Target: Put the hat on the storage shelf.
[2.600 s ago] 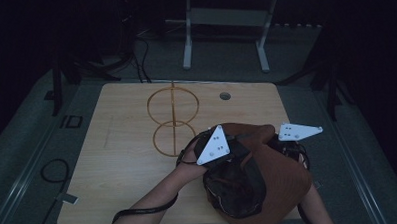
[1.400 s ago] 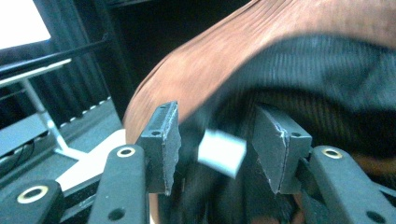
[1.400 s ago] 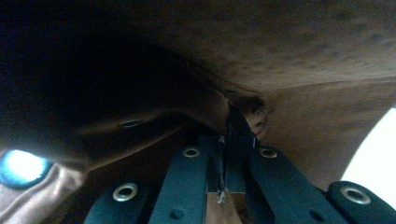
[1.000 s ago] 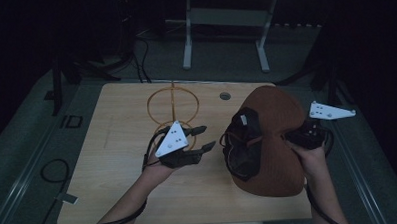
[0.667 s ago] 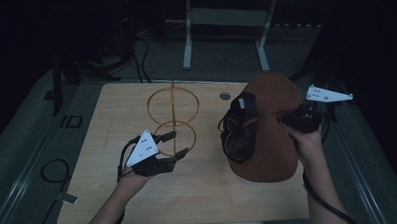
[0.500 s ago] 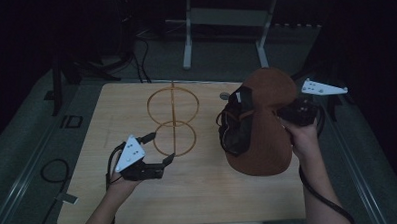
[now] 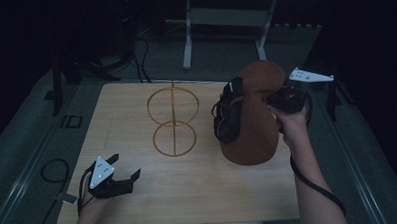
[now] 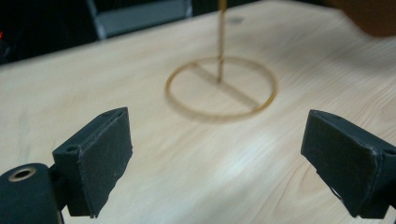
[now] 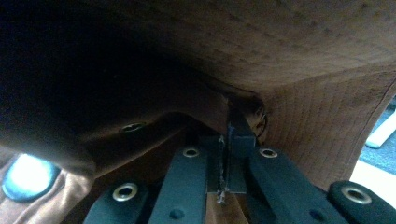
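High view: right gripper (image 7: 278,96) lifts the brown hat (image 7: 252,125) over the table's (image 7: 136,119) right side, beside the wire stand (image 7: 172,118). Left gripper (image 7: 124,178) rests near the front-left corner.

Left gripper view: jaws wide apart, holding nothing.

Right gripper view: jaws clamped on a thin fold of hat fabric; so narrow a pinch could slip, dropping the hat.

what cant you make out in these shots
- Brown hat, high view: its far side and the table under it are hidden by its own body.
- Right gripper, right gripper view: fingertips buried in hat fabric.
- Wire stand, left gripper view: top cut off, blurred.
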`<move>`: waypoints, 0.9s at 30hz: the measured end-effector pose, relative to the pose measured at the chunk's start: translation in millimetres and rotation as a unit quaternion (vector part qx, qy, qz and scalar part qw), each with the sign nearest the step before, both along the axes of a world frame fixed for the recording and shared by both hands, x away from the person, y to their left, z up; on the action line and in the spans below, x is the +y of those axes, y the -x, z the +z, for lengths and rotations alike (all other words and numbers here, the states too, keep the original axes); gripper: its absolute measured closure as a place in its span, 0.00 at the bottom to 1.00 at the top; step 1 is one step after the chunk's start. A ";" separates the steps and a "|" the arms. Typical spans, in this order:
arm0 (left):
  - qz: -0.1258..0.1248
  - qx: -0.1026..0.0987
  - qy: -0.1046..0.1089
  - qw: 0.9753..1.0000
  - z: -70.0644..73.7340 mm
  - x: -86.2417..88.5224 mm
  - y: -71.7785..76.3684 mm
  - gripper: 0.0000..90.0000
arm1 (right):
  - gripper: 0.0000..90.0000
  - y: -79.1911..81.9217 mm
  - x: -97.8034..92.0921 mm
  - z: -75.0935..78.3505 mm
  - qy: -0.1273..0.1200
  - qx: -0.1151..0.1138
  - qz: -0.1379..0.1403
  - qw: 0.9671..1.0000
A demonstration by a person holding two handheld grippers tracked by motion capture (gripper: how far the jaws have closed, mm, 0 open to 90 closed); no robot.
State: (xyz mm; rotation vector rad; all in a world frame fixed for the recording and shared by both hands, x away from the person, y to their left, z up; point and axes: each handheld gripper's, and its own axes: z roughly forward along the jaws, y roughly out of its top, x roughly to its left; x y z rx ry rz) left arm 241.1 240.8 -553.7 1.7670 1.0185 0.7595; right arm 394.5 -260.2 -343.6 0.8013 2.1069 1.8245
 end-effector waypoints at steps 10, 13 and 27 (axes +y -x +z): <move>0.088 0.053 0.007 0.995 -22.0 31.6 5.4 0.10 | 0.97 -15.1 15.9 4.8 0.005 0.003 -0.001 1.000; 0.107 0.069 0.007 0.992 -26.2 36.2 5.6 0.10 | 0.97 -22.3 24.0 8.6 0.015 0.003 -0.006 1.000; 0.154 0.074 0.026 0.985 -28.1 45.2 7.0 0.10 | 0.97 -49.9 90.6 50.6 0.044 -0.030 -0.022 0.998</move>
